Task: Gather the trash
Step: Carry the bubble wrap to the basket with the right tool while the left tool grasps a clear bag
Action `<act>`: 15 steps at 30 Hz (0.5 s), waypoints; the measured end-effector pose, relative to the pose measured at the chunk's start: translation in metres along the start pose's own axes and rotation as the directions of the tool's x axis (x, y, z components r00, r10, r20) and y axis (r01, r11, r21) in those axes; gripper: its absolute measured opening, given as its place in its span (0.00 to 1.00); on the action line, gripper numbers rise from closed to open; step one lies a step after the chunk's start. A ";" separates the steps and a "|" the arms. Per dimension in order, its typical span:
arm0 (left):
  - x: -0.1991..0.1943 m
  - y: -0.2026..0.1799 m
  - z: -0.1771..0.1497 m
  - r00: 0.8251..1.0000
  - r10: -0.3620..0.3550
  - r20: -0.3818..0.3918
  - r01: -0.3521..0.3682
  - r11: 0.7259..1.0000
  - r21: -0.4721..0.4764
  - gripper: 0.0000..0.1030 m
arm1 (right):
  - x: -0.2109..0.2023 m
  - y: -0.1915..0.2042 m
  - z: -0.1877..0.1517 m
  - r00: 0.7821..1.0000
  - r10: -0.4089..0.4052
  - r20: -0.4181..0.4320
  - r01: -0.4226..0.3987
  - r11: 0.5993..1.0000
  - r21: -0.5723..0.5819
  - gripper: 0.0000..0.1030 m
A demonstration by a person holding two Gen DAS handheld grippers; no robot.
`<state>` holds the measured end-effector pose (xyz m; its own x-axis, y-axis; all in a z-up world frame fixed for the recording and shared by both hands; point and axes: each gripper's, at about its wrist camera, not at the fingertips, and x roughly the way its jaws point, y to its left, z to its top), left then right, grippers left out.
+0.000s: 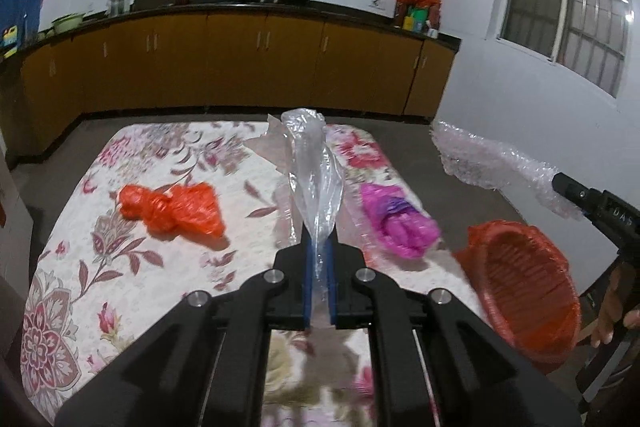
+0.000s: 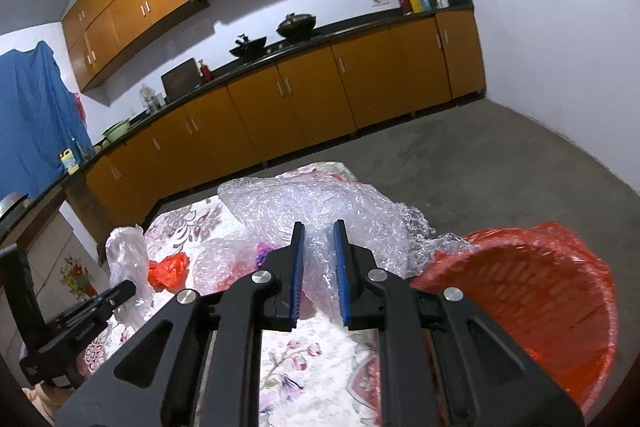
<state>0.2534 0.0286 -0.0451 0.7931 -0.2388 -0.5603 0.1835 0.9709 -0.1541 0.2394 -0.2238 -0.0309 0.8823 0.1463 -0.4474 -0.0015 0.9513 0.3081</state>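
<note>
The left hand-held gripper (image 1: 319,247) is pinching a clear plastic bag (image 1: 316,163) between its blue pads, and the bag stands up crumpled above the floral-covered counter (image 1: 120,267). The right hand-held gripper (image 2: 319,239) pinches a sheet of bubble wrap (image 2: 320,203), its pads held a little apart by the wad; the wrap billows forward over the counter's right edge, beside the red-lined basket (image 2: 540,307). That basket sits tilted at the counter's right side — whether it rests on the counter or just off its edge is hard to tell through the fisheye. On the cloth lie a crumpled orange bag (image 1: 172,207), well left of the clear bag, and a pink-purple bag (image 1: 400,223) just right of it, near the basket's rim. Bare cloth lies open to the left and front of the orange bag — beyond the far edge, grey floor (image 2: 500,163) runs to the kitchen cabinets (image 1: 240,63).
</note>
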 end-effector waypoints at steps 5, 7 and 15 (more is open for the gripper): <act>-0.005 -0.025 0.007 0.999 -0.040 0.009 0.039 0.998 0.040 0.07 | -0.020 -0.017 -0.002 0.999 -0.046 0.029 0.045 0.999 0.018 0.15; -0.007 -0.036 0.008 0.998 -0.055 0.010 0.054 0.997 0.055 0.07 | -0.026 -0.024 -0.003 0.997 -0.064 0.035 0.063 0.997 0.033 0.15; -0.009 -0.083 0.014 0.993 -0.121 0.005 0.119 0.984 0.130 0.07 | -0.048 -0.055 -0.012 0.991 -0.125 0.043 0.121 0.988 0.093 0.15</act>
<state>0.2393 -0.0499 -0.0158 0.7681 -0.3546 -0.5332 0.3506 0.9296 -0.1132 0.1912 -0.2799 -0.0369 0.8948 0.0141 -0.4462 0.1489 0.9328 0.3282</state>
